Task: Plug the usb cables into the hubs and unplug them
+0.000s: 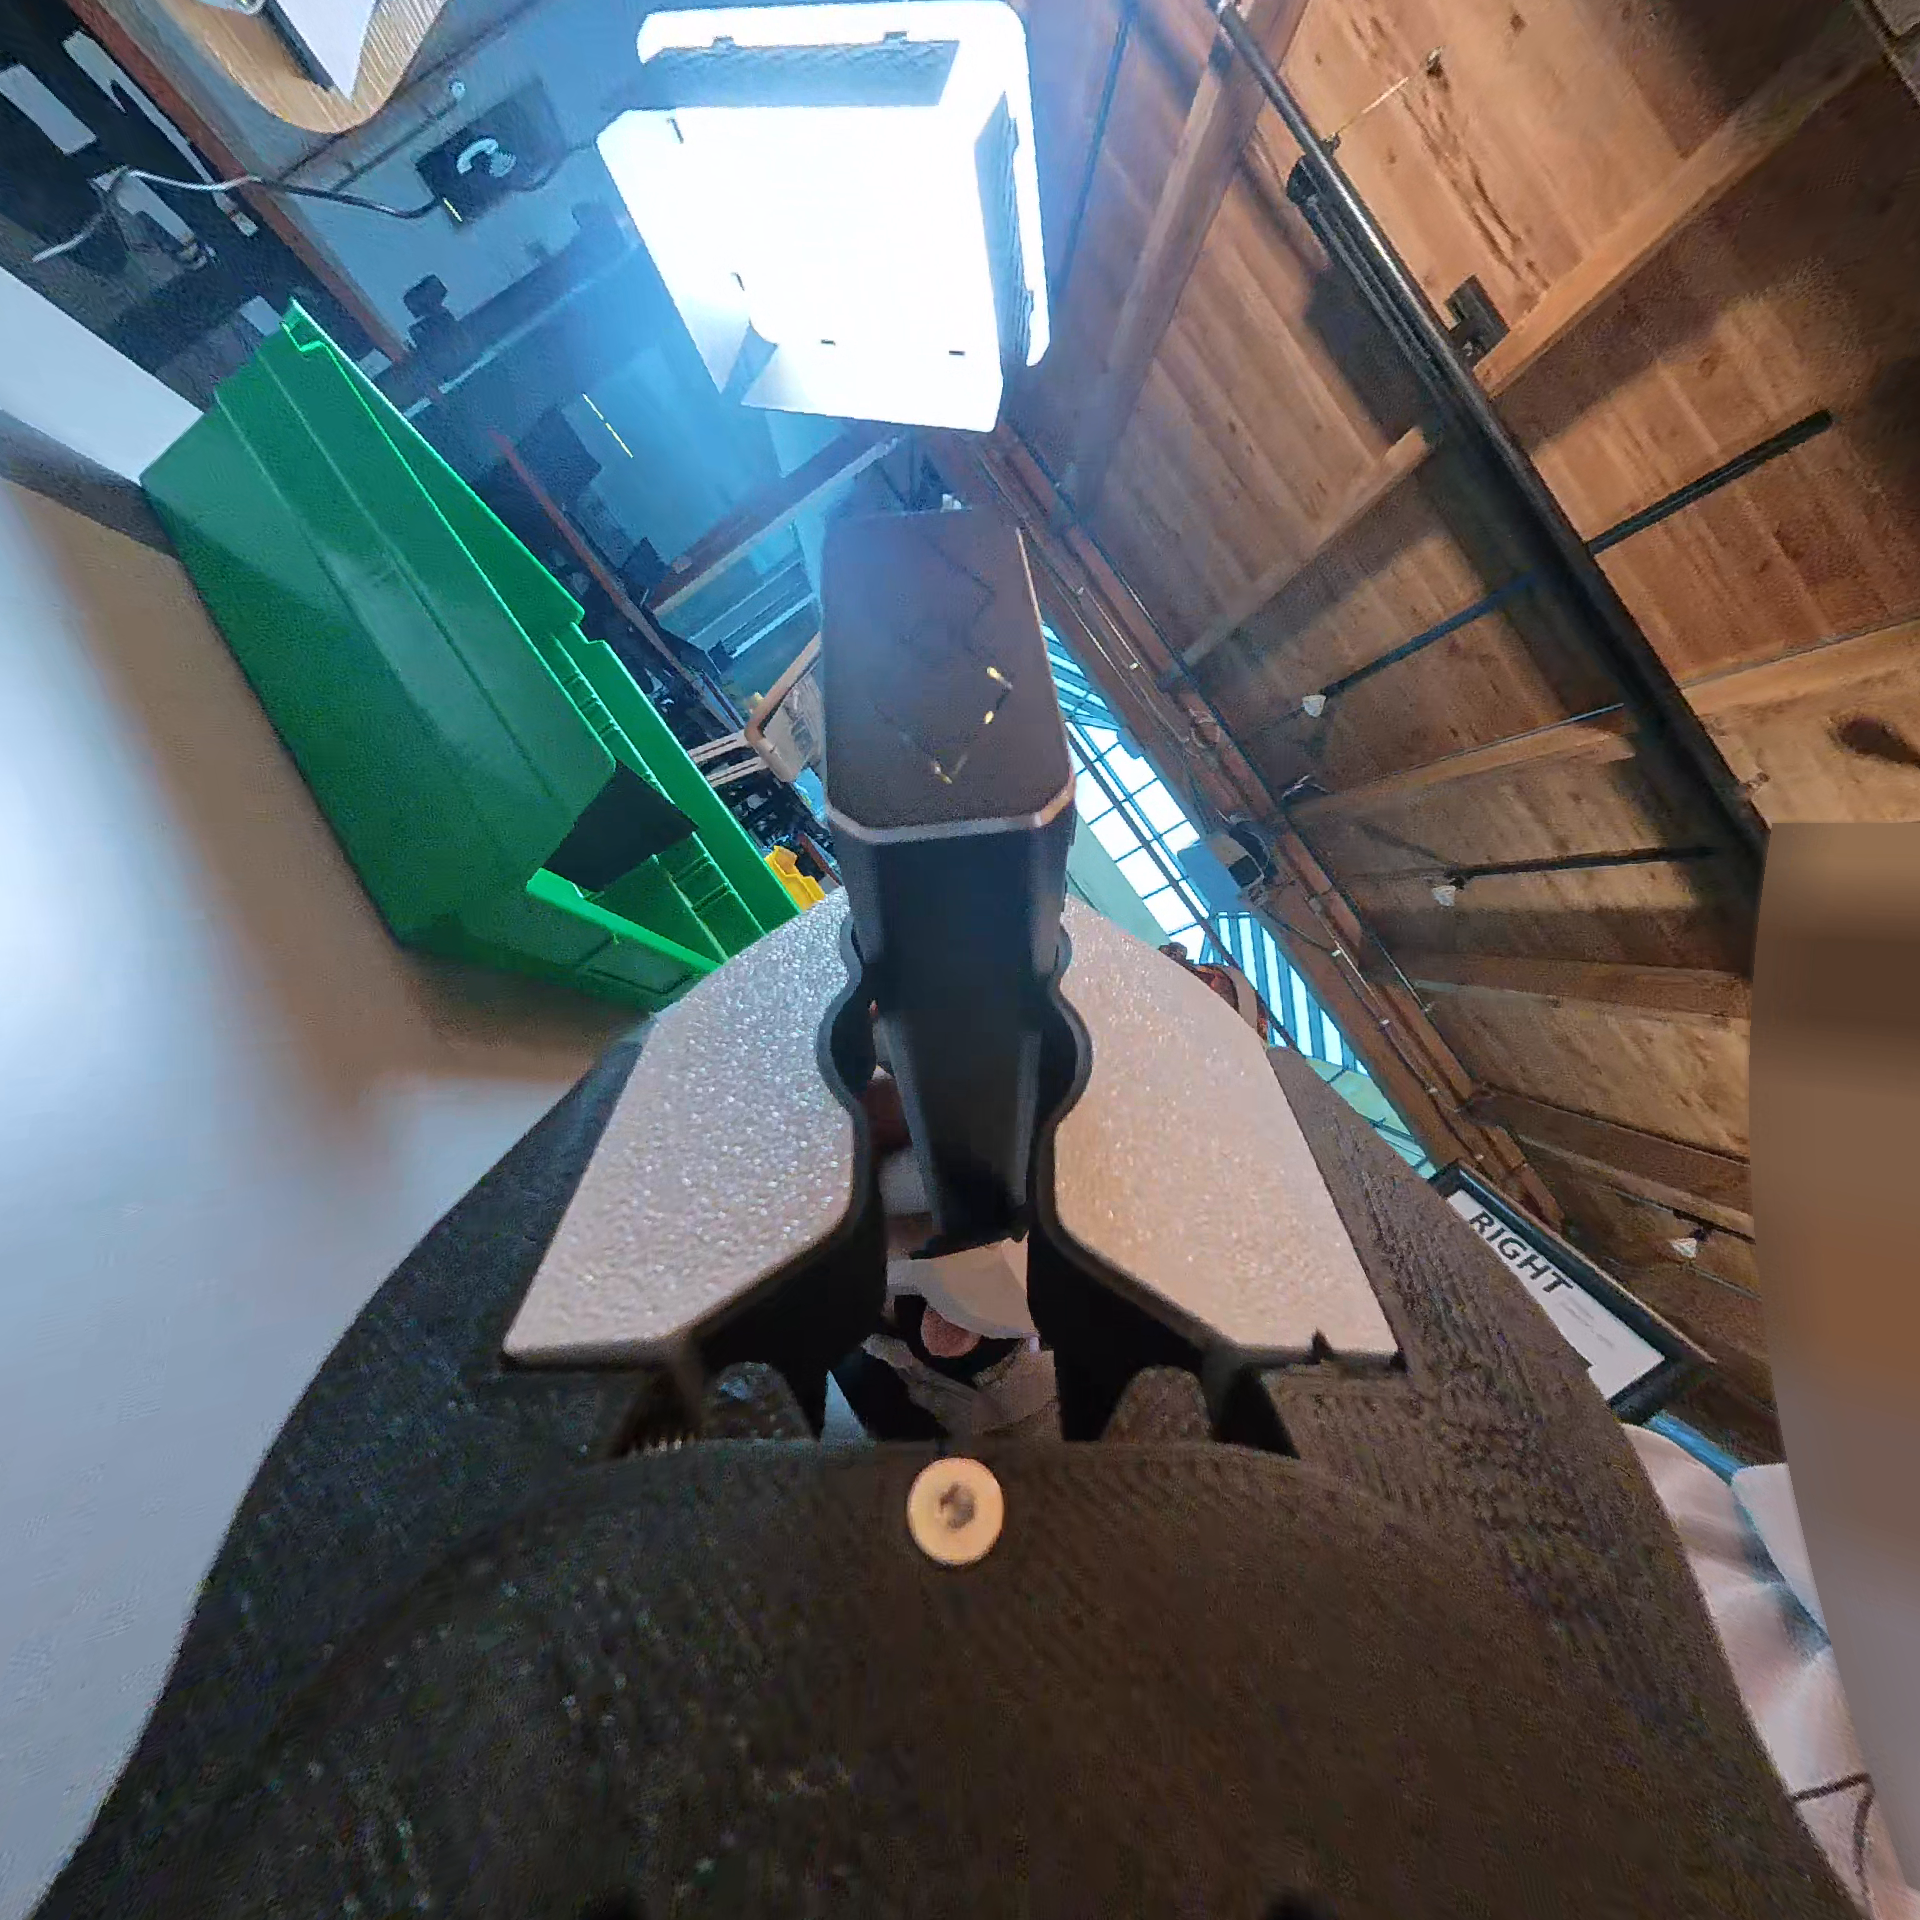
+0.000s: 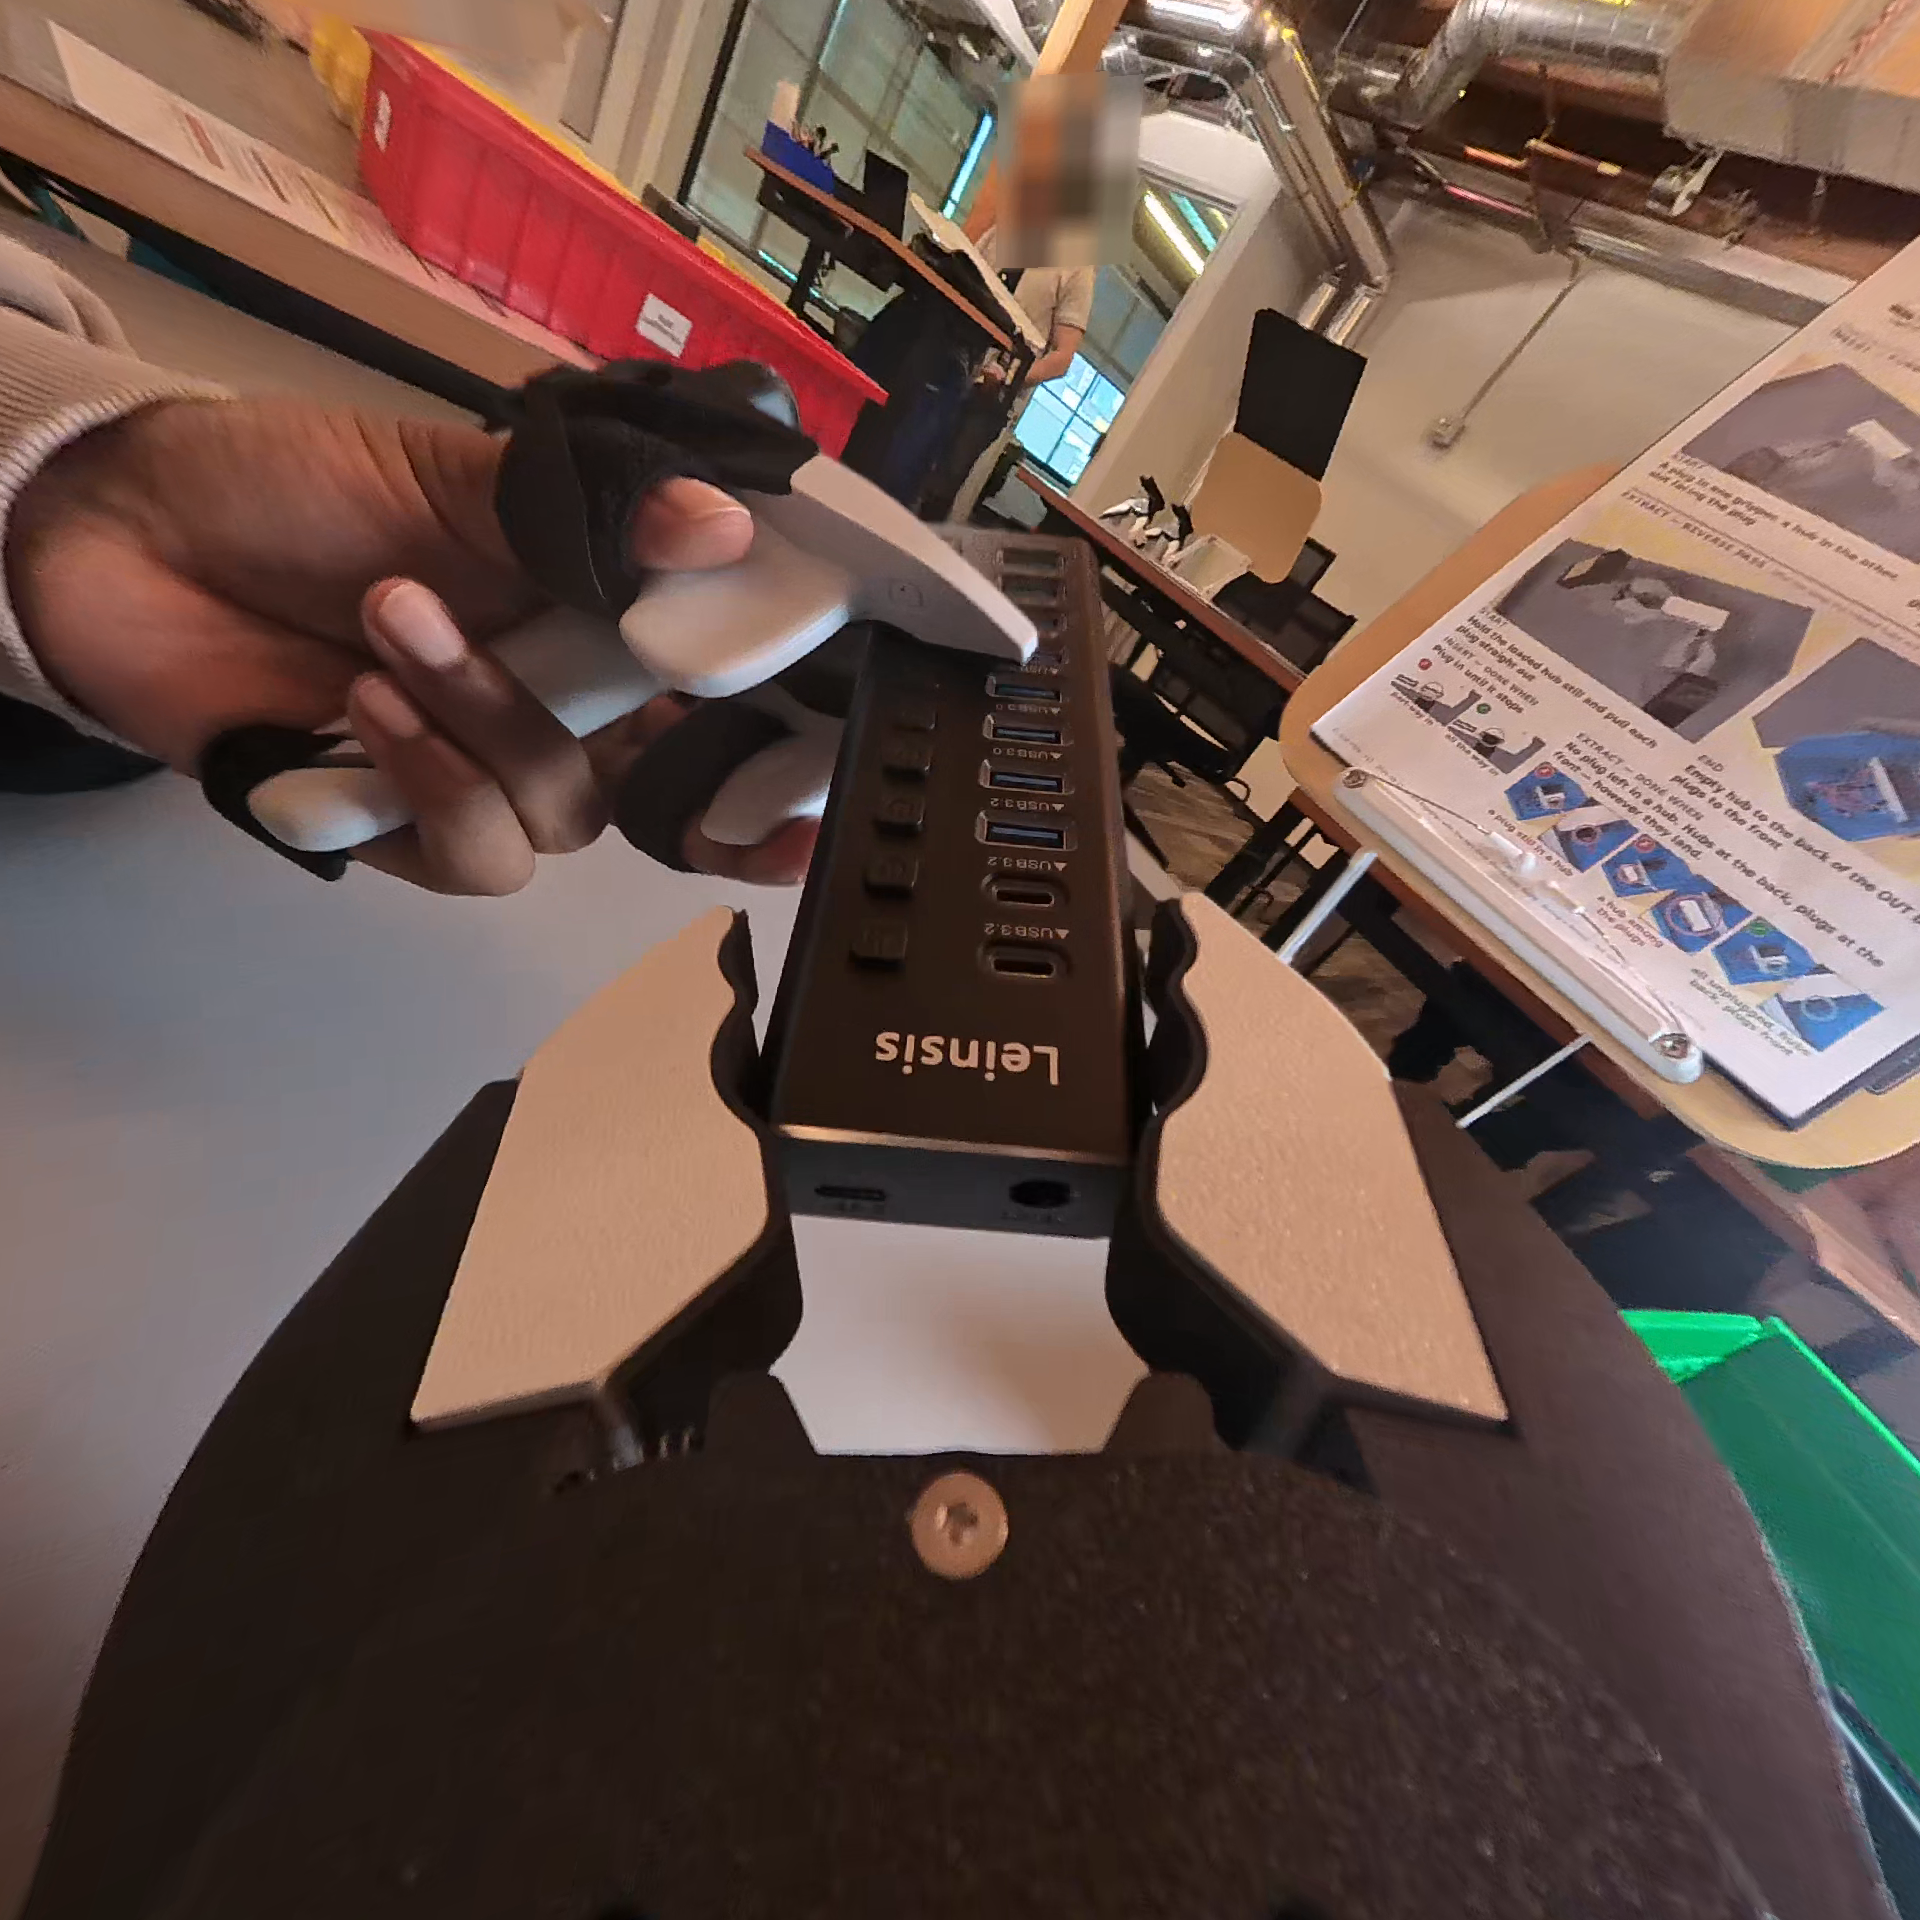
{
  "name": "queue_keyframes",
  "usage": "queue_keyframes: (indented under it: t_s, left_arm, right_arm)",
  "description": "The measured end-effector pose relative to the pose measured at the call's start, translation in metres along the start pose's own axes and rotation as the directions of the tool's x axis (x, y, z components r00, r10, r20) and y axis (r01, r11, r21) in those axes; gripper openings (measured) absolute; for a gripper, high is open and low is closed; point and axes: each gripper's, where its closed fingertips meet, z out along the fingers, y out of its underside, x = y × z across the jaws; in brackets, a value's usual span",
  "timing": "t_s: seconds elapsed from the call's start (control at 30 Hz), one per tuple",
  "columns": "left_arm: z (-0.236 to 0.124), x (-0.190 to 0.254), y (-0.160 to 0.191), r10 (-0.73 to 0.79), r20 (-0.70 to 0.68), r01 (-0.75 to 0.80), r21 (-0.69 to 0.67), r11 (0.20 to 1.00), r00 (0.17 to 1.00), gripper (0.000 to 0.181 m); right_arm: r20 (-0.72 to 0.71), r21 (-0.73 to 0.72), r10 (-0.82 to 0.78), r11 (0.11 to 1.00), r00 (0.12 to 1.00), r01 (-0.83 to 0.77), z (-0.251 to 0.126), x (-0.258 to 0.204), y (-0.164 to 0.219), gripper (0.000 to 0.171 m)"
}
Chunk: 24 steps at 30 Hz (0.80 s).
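My right gripper [image 2: 956, 925] is shut on the near end of a black multi-port USB hub [image 2: 935, 790], one finger on each long side, with the port face up. My left gripper [image 1: 956, 925] is shut on a black plug [image 1: 956, 1039] that tapers back toward the camera. The plug's front end meets the hub's dark body [image 1: 935, 665]. I cannot tell how deep the plug sits. In the right wrist view a hand [image 2: 312, 623] holds the left gripper [image 2: 966, 623] over the far ports of the hub.
Green bins [image 1: 416, 675] stand on the pale table to the left, under a bright light panel [image 1: 842, 229]. A red bin [image 2: 582, 239] sits on a far table. An instruction sheet on a board [image 2: 1662, 779] stands to the right, above another green bin [image 2: 1818, 1507]. A person [image 2: 1049, 312] stands far back. Some 5 cm of space lies between my two pairs of fingers.
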Motion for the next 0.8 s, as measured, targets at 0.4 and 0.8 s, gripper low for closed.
queue_keyframes:
  t_s: [0.4, 0.8]
  left_arm:
    - [0.004, 0.009, 0.031, 0.602, -0.132, -0.607, -0.335, 0.72, 0.787, 0.059]
    - [-0.012, 0.002, 0.066, 0.44, -0.234, -0.49, -0.558, 0.67, 0.867, 0.063]
  right_arm:
    - [0.421, -0.105, 0.732, 0.626, 0.536, -0.773, -0.028, 0.017, -0.013, 0.072]
    - [0.512, -0.221, 0.789, 0.503, 0.34, -0.836, -0.04, 0.01, -0.009, 0.064]
